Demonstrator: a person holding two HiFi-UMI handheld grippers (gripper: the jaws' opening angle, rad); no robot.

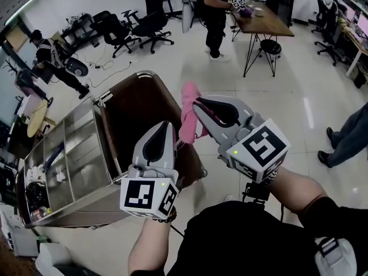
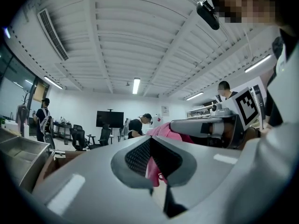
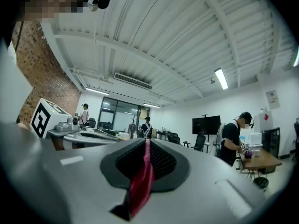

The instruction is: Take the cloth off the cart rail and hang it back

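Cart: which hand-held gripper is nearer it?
Left. The left hand-held gripper is over the brown end of the cart; the right hand-held gripper, clamping the pink cloth, shows past its right edge.

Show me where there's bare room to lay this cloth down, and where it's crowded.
The brown cart top is bare between its rail and the steel trays. The white floor beyond the rail, short of the desk, is open too. Crowded: the trays' near end, packed with small items.

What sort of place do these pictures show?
Probably an open office or lab workspace: rolling office chairs, a wooden desk where a person works, and a large dark screen.
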